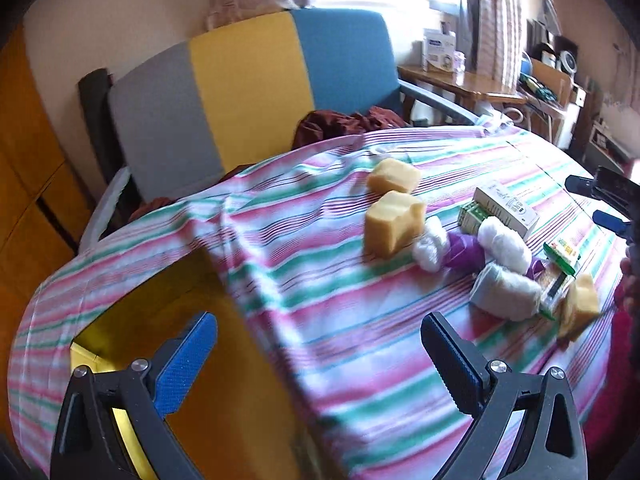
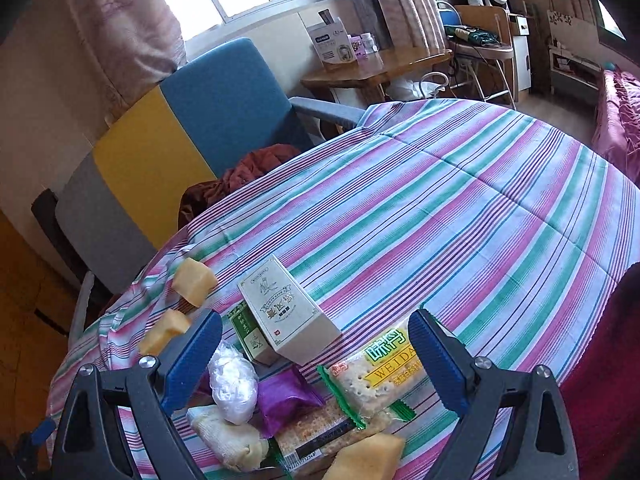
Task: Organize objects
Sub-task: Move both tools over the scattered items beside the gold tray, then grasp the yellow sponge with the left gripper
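Right gripper [image 2: 316, 356]: fingers spread wide, nothing held, hovering over the near cluster on the striped cloth [image 2: 460, 200].

Directly between and below its fingers: cracker packet [image 2: 384, 376] partly overlapping a flat brown packet [image 2: 320, 428], with a purple pouch [image 2: 286, 398] and a clear-wrapped white bundle [image 2: 232, 388] toward the left finger. Yellow sponge block [image 2: 368, 460] nearest the wrist, edge of frame. Beyond the fingertips: pale carton [image 2: 286, 312] lying against a smaller green box [image 2: 248, 336]. Two more sponge blocks [image 2: 194, 282] out past the left finger.

Left gripper [image 1: 320, 356]: fingers also wide, empty, over bare cloth. An open yellow-lined box [image 1: 208, 360] sits under its left finger; judged to be the destination, not certain. All task items lie ahead and to its right.

Risks (judgement):
- Items touch and overlap; closing on the cracker packet could catch the brown packet or drag the purple pouch.
- Foil wrappers are slick and thin; a flat pinch may slip or crush the crackers.
- Cloth is loose and wrinkled near the box; low fingertips could snag it and shift everything.
- Soft bundles may roll if nudged.

Further off: tricolour chair [image 1: 240, 92] with dark red fabric [image 1: 340, 124], wooden side table [image 2: 380, 68]. Neither obstructs.
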